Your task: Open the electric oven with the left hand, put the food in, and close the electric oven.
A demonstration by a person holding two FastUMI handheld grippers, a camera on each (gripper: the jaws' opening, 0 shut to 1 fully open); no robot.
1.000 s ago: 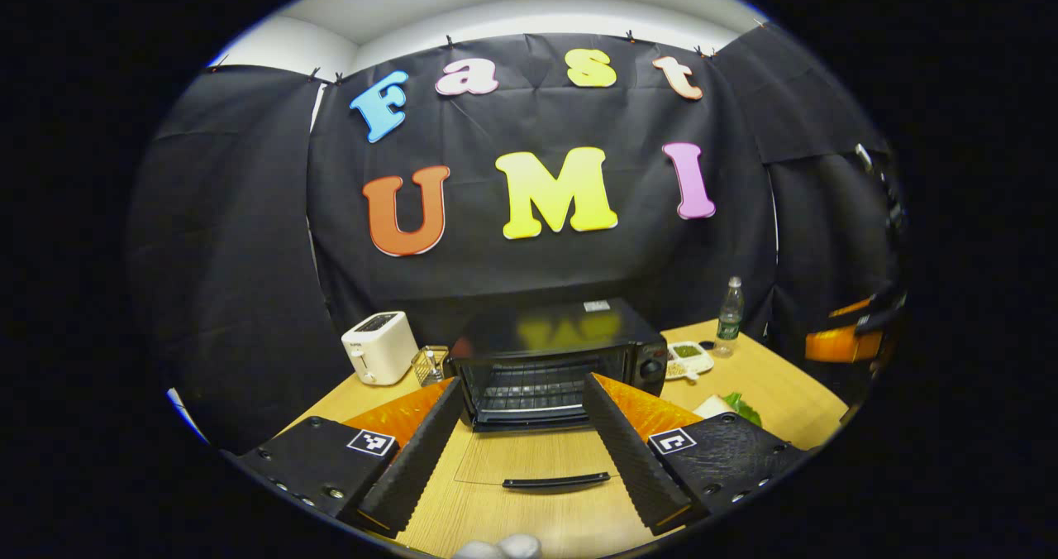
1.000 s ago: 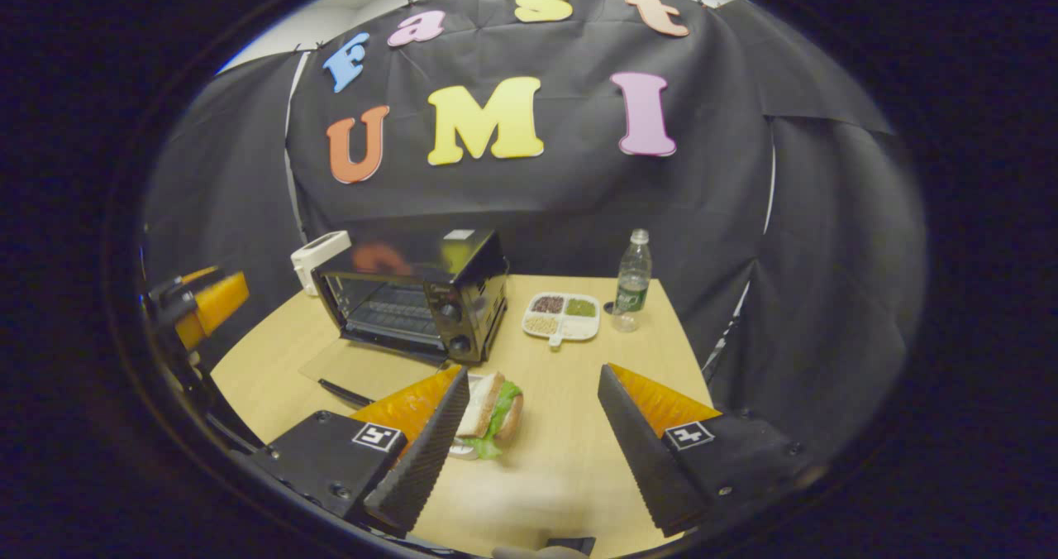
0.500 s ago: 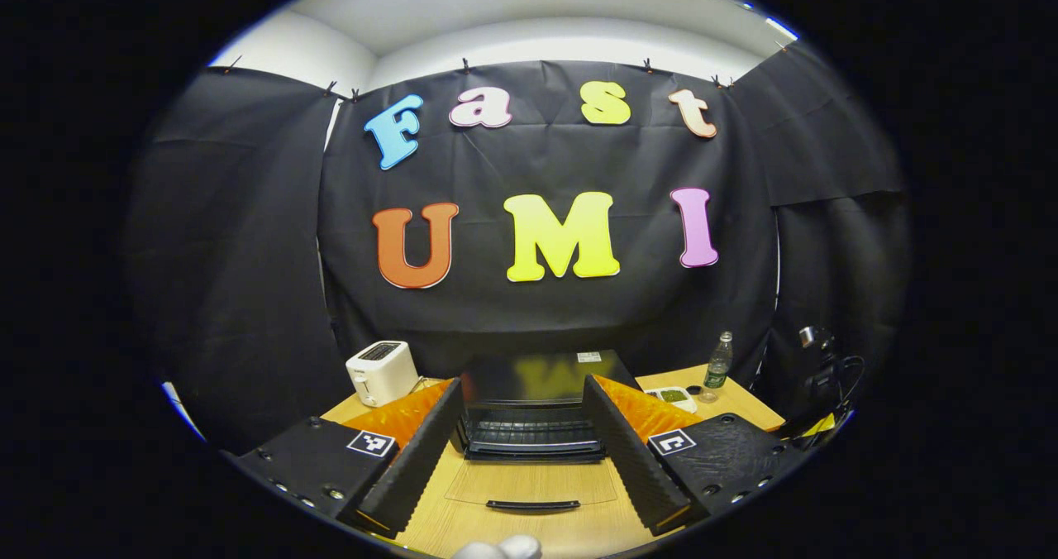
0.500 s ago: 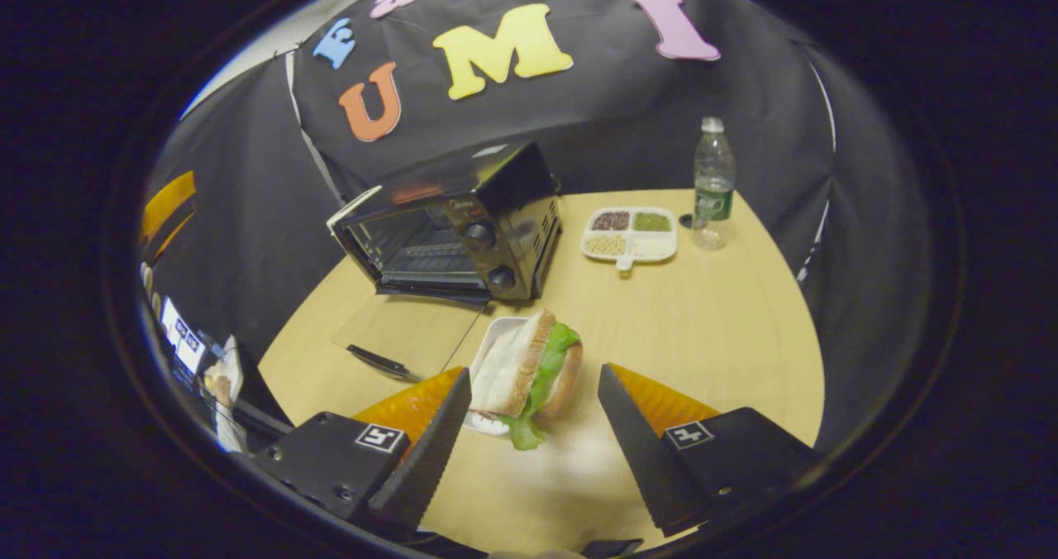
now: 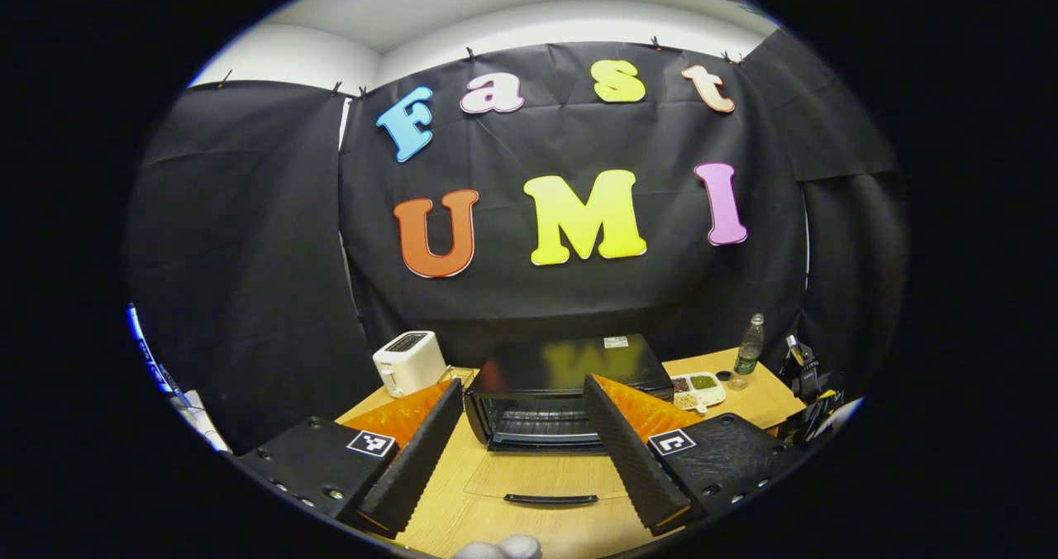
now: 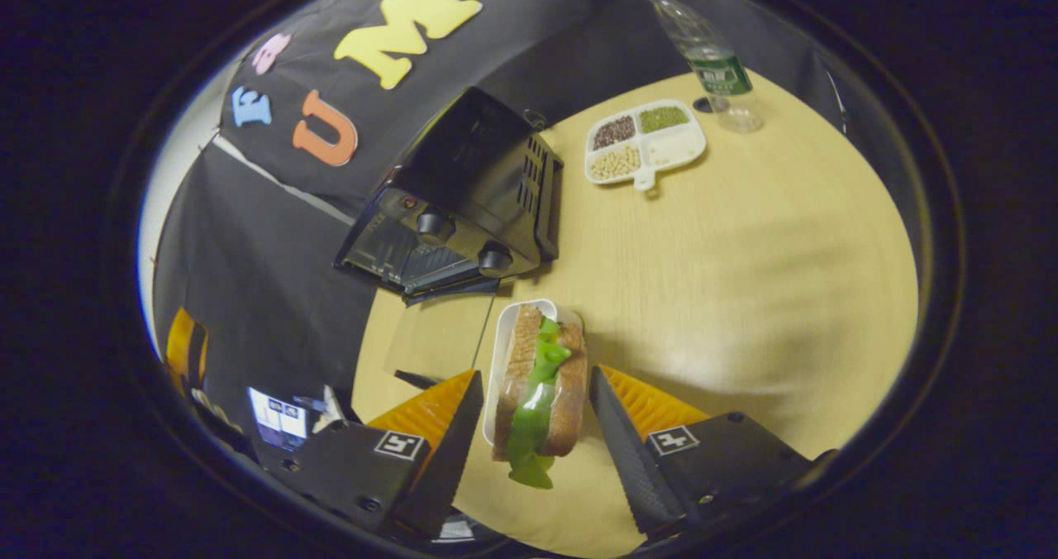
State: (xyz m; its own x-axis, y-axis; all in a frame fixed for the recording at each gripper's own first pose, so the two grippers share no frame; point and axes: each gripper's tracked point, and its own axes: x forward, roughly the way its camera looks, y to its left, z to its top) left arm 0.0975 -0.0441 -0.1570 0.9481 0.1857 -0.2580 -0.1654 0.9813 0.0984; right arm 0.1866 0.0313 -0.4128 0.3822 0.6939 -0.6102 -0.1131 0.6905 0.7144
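The black electric oven [image 5: 570, 369] stands at the middle of the table with its glass door [image 5: 545, 476] folded down flat and the wire rack showing inside. My left gripper [image 5: 522, 384] hangs open in front of it, holding nothing. In the right gripper view the oven [image 6: 471, 195] is up to the left, with its door [image 6: 438, 336] lying flat. A sandwich [image 6: 541, 369] with green lettuce lies on a small white tray [image 6: 496, 352]. My right gripper [image 6: 536, 375] is open, one finger on each side of the sandwich, and small gaps show.
A white toaster [image 5: 407, 362] stands left of the oven. A divided snack dish [image 6: 645, 137] and a water bottle [image 6: 702, 54] stand on the wooden table [image 6: 744, 253] to the oven's right. Black cloth walls close in the booth.
My right gripper has tipped downward and come in over the sandwich, which now lies between its fingers. My left gripper has shifted a little in front of the oven and stays open.
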